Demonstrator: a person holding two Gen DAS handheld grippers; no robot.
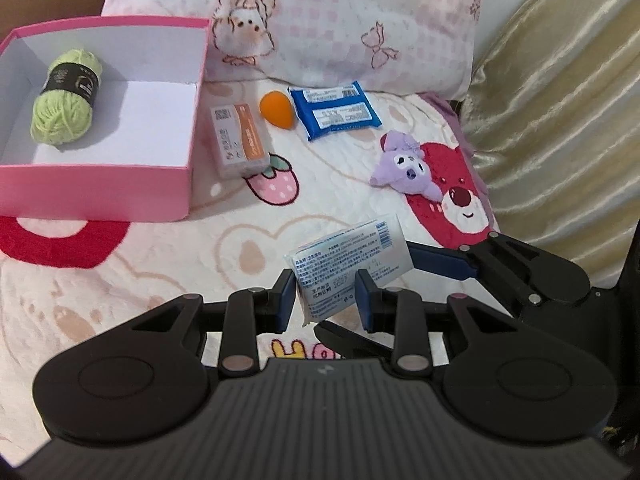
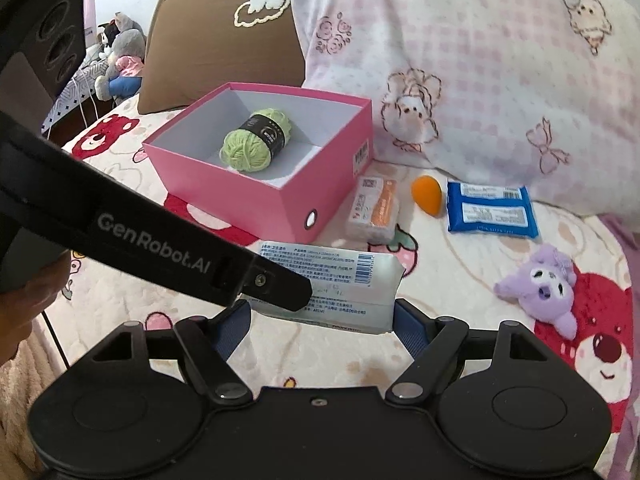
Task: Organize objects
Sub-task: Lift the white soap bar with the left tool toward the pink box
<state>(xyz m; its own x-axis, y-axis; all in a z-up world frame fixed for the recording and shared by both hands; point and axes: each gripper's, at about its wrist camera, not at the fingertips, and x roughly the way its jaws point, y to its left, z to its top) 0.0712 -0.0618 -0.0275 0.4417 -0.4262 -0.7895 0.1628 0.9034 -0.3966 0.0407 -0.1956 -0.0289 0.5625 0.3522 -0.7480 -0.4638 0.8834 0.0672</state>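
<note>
Both grippers are grasping the white packet (image 1: 344,268): left gripper (image 1: 326,298) at its short end, right gripper (image 2: 320,320) across its length. Pink box (image 1: 100,188) at ten o'clock is holding yarn (image 1: 66,98).

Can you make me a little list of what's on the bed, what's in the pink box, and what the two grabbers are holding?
In the pink box: green yarn ball
On the blanket beside the box: small orange-and-white packet, orange egg-shaped sponge, blue packet, purple plush toy
Behind them: pink checked pillow
Left gripper: closed on one end of the white wipes packet
Right gripper: jaws on either side of the same packet's other end
Packet: lifted off the blanket
</note>
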